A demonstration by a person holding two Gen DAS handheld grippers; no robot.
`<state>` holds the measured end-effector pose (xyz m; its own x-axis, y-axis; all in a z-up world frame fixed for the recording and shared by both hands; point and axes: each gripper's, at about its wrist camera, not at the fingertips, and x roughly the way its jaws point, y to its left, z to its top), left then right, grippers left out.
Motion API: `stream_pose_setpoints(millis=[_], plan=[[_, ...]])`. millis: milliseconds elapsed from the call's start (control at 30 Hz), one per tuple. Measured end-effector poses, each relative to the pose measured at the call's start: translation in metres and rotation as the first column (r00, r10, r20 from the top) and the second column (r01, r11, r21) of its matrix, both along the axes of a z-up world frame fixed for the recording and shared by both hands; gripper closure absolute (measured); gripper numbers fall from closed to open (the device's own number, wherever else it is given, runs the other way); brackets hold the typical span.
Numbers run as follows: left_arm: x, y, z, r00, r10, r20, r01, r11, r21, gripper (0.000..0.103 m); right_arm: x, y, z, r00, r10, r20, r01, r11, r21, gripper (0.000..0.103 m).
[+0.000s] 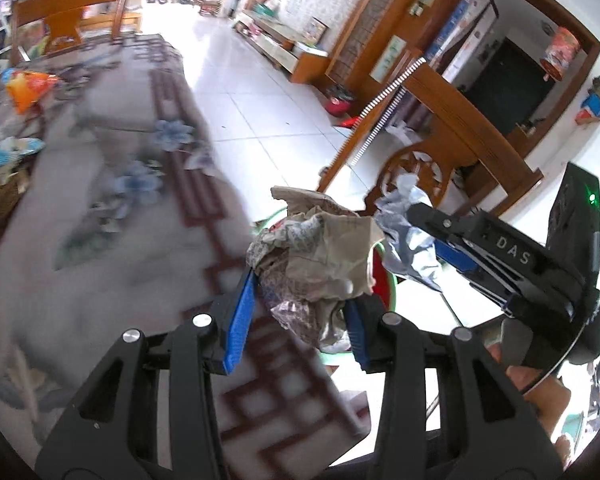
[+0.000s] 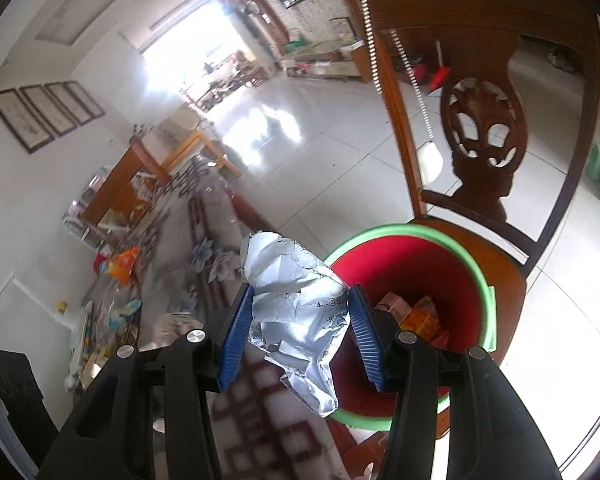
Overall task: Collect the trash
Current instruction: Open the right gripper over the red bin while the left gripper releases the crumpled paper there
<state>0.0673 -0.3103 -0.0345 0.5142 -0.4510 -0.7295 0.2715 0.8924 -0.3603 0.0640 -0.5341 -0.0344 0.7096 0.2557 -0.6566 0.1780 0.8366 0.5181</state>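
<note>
My left gripper (image 1: 300,300) is shut on a crumpled wad of brownish printed paper (image 1: 316,256), held just off the table's right edge. My right gripper (image 2: 300,320) is shut on a crumpled silver-white wrapper (image 2: 296,312), held by the rim of a red bin with a green rim (image 2: 404,232). The bin stands on a wooden chair seat and holds some orange and pink packets (image 2: 412,312). In the left wrist view the right gripper (image 1: 424,220) holds the silver wrapper (image 1: 408,240) to the right of my paper wad, above the bin's green rim (image 1: 392,288).
The table with a floral cloth (image 1: 120,200) carries more litter at the far left: an orange snack bag (image 1: 28,88) and a blue-white wrapper (image 1: 12,152). A carved wooden chair back (image 2: 484,128) rises behind the bin. White tiled floor (image 1: 252,112) lies beyond the table.
</note>
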Motion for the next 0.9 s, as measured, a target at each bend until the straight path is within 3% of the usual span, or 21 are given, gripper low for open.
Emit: stream_pose_setpoints(millis=[267,367,500,900], plan=[[0.007,-0.017,-0.007,0.999,-0.038,-0.003,0.038,0.999,0.018,0.062,-0.001,-0.010,0.001,0.998,-0.057,-0.003,0.057,0.998,-0.007,0.055],[0.008,-0.023,-0.009,0.998,-0.061,-0.007,0.061,0.998,0.030,0.057,0.000,-0.011,-0.001,0.997,-0.075,-0.016,0.075,0.997,-0.012,0.047],[0.008,-0.021,-0.012,0.999,-0.054,-0.006,0.054,0.998,0.017,0.043,0.000,-0.014,-0.001,0.994,-0.106,-0.014,0.106,0.994,-0.020,0.029],[0.009,0.010,-0.012,0.999,0.026,-0.021,-0.027,0.999,-0.041,0.025,0.009,0.007,0.001,0.998,-0.054,-0.016,0.053,0.998,-0.046,0.029]])
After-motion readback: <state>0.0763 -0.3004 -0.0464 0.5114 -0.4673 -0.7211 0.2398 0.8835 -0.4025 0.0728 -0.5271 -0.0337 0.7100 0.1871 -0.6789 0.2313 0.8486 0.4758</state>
